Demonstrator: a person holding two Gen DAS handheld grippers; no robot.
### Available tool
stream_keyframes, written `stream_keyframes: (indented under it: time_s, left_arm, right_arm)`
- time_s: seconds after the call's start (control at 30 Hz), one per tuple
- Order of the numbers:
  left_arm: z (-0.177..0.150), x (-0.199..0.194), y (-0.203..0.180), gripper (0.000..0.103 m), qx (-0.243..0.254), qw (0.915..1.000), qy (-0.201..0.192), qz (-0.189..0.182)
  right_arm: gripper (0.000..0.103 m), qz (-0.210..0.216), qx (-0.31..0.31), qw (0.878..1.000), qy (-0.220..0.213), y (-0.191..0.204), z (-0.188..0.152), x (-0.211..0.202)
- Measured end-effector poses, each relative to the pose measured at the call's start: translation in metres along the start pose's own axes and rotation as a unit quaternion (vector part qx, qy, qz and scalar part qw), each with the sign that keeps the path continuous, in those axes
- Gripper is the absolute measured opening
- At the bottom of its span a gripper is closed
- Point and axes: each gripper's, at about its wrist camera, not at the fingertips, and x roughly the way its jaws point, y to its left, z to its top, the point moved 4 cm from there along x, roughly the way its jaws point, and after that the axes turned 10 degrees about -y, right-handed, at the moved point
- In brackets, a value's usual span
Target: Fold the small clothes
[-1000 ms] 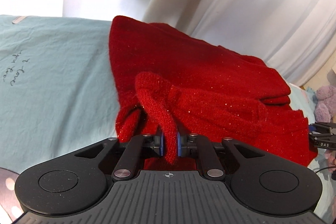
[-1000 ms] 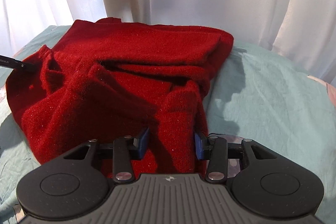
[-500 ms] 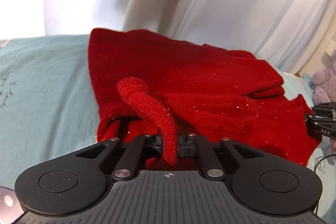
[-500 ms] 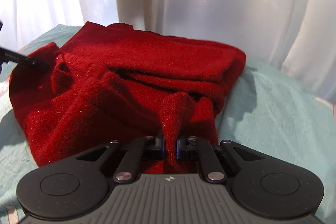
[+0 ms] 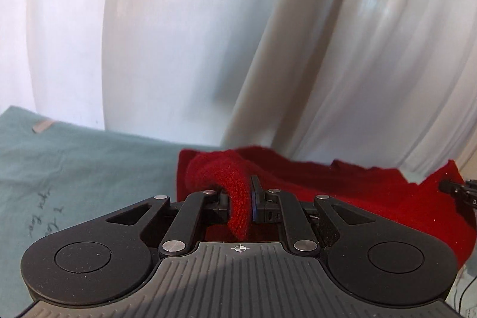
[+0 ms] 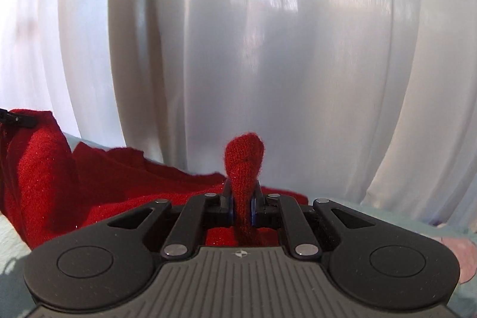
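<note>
A red knit sweater hangs and lies between my two grippers above a teal sheet. My left gripper is shut on a bunched fold of the sweater, which bulges up over its left finger. My right gripper is shut on another fold of the red sweater; a knob of knit sticks up above its fingers. The tip of the right gripper shows at the right edge of the left wrist view. The left gripper's tip shows at the left edge of the right wrist view.
White curtains fill the background close behind the bed; they also show in the right wrist view. The teal sheet carries dark handwriting at the left. A pink patterned cloth lies at the lower right.
Both grippers have risen and tilted upward, lifting the sweater off the sheet; the curtains now fill most of both views. The right gripper closed on its fold one second ago.
</note>
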Motion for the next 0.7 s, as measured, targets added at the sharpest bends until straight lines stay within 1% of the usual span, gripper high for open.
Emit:
stream_keyframes:
  time_s: [0.07, 0.1, 0.13, 0.17, 0.2, 0.27, 0.3, 0.33, 0.37, 0.4, 0.47, 0.5, 0.53, 0.57, 0.6, 0.67, 0.7]
  left_arm:
    - [-0.022, 0.013, 0.001, 0.031, -0.006, 0.9989, 0.043, -0.021]
    - [-0.03, 0.016, 0.001, 0.053, -0.015, 0.9979, 0.052, -0.036]
    - [-0.035, 0.018, 0.001, 0.066, -0.025, 0.997, 0.053, -0.05]
    - [-0.038, 0.02, 0.002, 0.066, -0.034, 0.9963, 0.054, -0.058]
    - [-0.041, 0.023, 0.004, 0.061, -0.044, 0.9957, 0.054, -0.061]
    - [-0.041, 0.027, 0.006, 0.042, -0.058, 0.9952, 0.055, -0.057]
    - [-0.04, 0.027, 0.006, 0.02, -0.061, 0.9952, 0.053, -0.055]
    - [-0.039, 0.026, 0.006, 0.009, -0.06, 0.9956, 0.053, -0.048]
    - [-0.038, 0.021, 0.004, 0.009, -0.053, 0.9964, 0.053, -0.04]
    - [-0.035, 0.015, 0.0, 0.009, -0.038, 0.9973, 0.048, -0.042]
    - [-0.023, -0.008, -0.011, 0.008, -0.002, 0.9979, 0.029, -0.058]
    - [-0.011, -0.024, -0.019, 0.008, 0.001, 0.9964, 0.014, -0.083]
    - [0.003, -0.039, -0.023, 0.009, -0.007, 0.9947, -0.001, -0.103]
    - [0.019, -0.052, -0.025, 0.009, -0.014, 0.9932, -0.02, -0.114]
    - [0.035, -0.062, -0.025, 0.009, -0.018, 0.9921, -0.042, -0.117]
    - [0.065, -0.069, -0.021, 0.009, -0.021, 0.9894, -0.083, -0.117]
    - [0.076, -0.066, -0.018, 0.009, -0.016, 0.9899, -0.101, -0.098]
  right_arm:
    - [0.01, -0.003, -0.003, 0.999, 0.05, 0.0, -0.02, 0.021]
    - [0.013, 0.0, -0.002, 0.998, 0.069, 0.001, -0.029, 0.027]
    - [0.022, 0.006, 0.001, 0.996, 0.089, 0.001, -0.037, 0.032]
    - [0.026, 0.011, 0.003, 0.995, 0.099, 0.001, -0.043, 0.035]
    - [0.031, 0.018, 0.005, 0.995, 0.1, 0.001, -0.046, 0.036]
    - [0.033, 0.029, 0.015, 0.995, 0.099, 0.001, -0.046, 0.038]
    - [0.033, 0.031, 0.02, 0.994, 0.101, 0.001, -0.045, 0.04]
    - [0.026, 0.034, 0.021, 0.994, 0.102, 0.003, -0.044, 0.041]
    - [0.016, 0.034, 0.016, 0.994, 0.101, 0.006, -0.045, 0.04]
    - [0.008, 0.034, 0.003, 0.995, 0.099, 0.014, -0.047, 0.034]
    - [0.008, 0.049, -0.031, 0.995, 0.085, 0.027, -0.044, 0.02]
    - [0.008, 0.063, -0.044, 0.994, 0.072, 0.032, -0.039, 0.01]
    - [0.008, 0.081, -0.051, 0.994, 0.054, 0.036, -0.031, -0.002]
    - [0.008, 0.096, -0.051, 0.993, 0.037, 0.037, -0.02, -0.011]
    - [0.008, 0.103, -0.043, 0.994, 0.013, 0.035, -0.005, -0.02]
    - [0.008, 0.093, -0.022, 0.995, -0.028, 0.025, 0.024, -0.027]
    - [0.008, 0.079, -0.007, 0.996, -0.046, 0.018, 0.037, -0.025]
